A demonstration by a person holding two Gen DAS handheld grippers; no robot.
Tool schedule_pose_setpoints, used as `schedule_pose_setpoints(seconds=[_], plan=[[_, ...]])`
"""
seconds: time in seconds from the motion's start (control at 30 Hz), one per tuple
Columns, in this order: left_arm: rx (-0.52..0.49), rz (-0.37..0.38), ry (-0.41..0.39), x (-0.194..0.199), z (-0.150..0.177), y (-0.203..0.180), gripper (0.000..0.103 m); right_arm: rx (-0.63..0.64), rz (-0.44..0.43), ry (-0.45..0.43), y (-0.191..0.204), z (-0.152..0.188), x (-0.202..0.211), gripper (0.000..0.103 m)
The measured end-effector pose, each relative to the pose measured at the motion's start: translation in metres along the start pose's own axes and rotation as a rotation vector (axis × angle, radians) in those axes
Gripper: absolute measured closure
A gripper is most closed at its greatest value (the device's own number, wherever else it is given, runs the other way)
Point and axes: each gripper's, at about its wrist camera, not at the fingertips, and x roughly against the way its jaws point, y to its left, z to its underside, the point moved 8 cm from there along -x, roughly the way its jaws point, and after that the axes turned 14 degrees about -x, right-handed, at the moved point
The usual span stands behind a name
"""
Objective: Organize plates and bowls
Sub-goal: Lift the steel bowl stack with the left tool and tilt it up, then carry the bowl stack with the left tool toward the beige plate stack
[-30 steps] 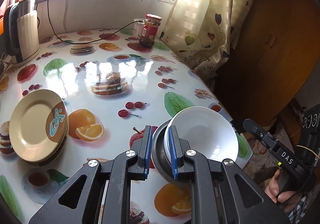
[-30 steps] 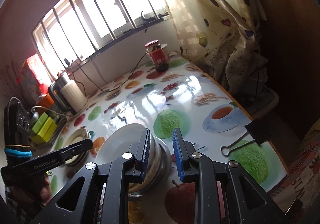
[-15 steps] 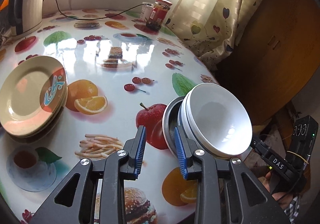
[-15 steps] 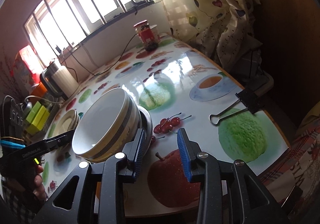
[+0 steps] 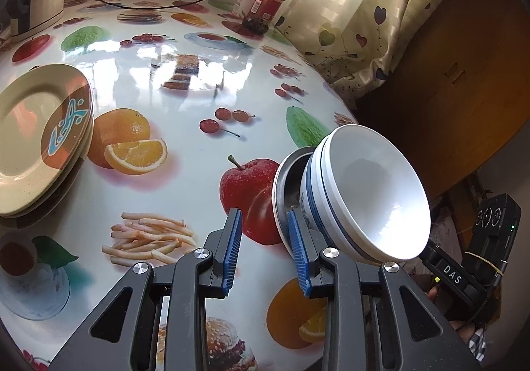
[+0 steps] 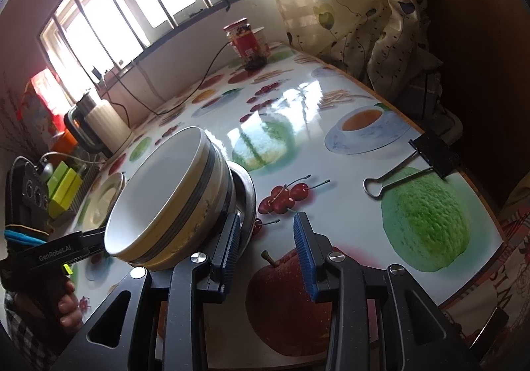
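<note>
White bowls [image 5: 371, 192], blue-banded, nested in a steel dish [image 5: 288, 185], down on the table [image 5: 185, 145] at its near right edge. Flanked by both tools and caught by neither.

Left gripper [image 5: 265, 251]: jaws just been opening, now narrowly apart, nothing between them but the printed apple. Stack just off to the right, outside the gap, with the right pad hard beside the steel rim; cannot tell whether touching.

Right gripper [image 6: 268, 255]: likewise just been opening, narrowly apart, gap empty. Stack to the left here, with the left pad tucked close under the bowl wall.

So: stack between the two tools, equally near each, round with no long axis to line up on, mouths upward. Looks set down and let go. Any regrip would likely mean shifting a tool sideways toward the stack to bring a rim into the gap; otherwise a straight pull back toward the near edge should clear it.

Plates [image 5: 36, 139] stacked well apart at the far left, nearer the left hand.

Pose: both tools pitched down toward the tabletop, pads upright and side by side, handles low at the near edge.
</note>
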Motion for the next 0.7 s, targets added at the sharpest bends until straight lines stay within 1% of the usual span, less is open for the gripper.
schedule_pose_setpoints(seconds=[0.17,0.27,0.37,0.43,0.5,0.53,0.6,0.63,0.7], plan=[[-0.004,0.013,0.007,-0.0053,0.0004,-0.0018,0.073,-0.017,-0.037,0.012,0.0009,-0.0022,-0.0036,0.07],[-0.003,0.016,0.003,-0.0064,0.0002,-0.0009,0.073,-0.056,-0.076,0.029,-0.0019,-0.0031,-0.0058,0.071],[-0.017,0.001,0.0,-0.0065,-0.0007,-0.002,0.073,-0.07,-0.103,0.039,-0.003,-0.0018,-0.0065,0.074],[-0.021,-0.003,-0.003,-0.0061,-0.001,-0.0024,0.073,-0.058,-0.112,0.039,0.0001,-0.0017,-0.0062,0.078],[-0.017,0.003,-0.007,-0.0066,-0.0011,-0.0016,0.073,-0.061,-0.133,0.046,0.0017,-0.001,-0.006,0.084],[-0.014,0.007,-0.009,-0.0063,-0.0007,-0.0013,0.073,-0.069,-0.143,0.049,0.0018,-0.0012,-0.0065,0.085],[-0.015,0.015,-0.012,-0.0063,-0.0008,-0.0019,0.075,-0.095,-0.164,0.059,-0.0005,-0.0007,-0.007,0.087],[-0.016,0.021,-0.015,-0.0058,-0.0006,-0.0032,0.078,-0.108,-0.182,0.067,-0.0004,-0.0008,-0.0074,0.088],[-0.025,0.023,-0.018,-0.0054,-0.0011,-0.0047,0.081,-0.126,-0.204,0.075,-0.0007,-0.0011,-0.0079,0.092]])
